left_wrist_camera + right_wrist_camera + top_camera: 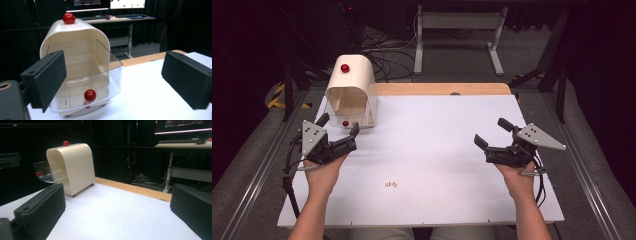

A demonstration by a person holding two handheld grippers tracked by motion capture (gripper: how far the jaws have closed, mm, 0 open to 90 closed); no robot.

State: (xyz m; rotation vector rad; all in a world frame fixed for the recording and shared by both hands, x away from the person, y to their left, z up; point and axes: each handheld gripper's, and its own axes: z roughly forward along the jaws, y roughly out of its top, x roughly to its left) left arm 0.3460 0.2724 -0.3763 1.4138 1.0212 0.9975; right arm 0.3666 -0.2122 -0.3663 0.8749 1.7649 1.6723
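A cream arched box (357, 80) stands at the back left of the white table (437, 130). A red knob (344, 67) sits on its top. Its clear drawer (110, 75), with a red knob (90, 95) on the front, is pulled partly out toward me. My left gripper (339, 124) is open just in front of the drawer, nothing between its pads (47, 77). At the right of the table my right gripper (490, 131) is also open and holds nothing. In the right gripper view the box (72, 167) stands far off to the left.
Two small pale pieces (392, 184) lie on the table near the front, between the hands. A wooden strip (442, 89) borders the table's far edge. Beyond it are desk legs (457, 35) and cables on the floor.
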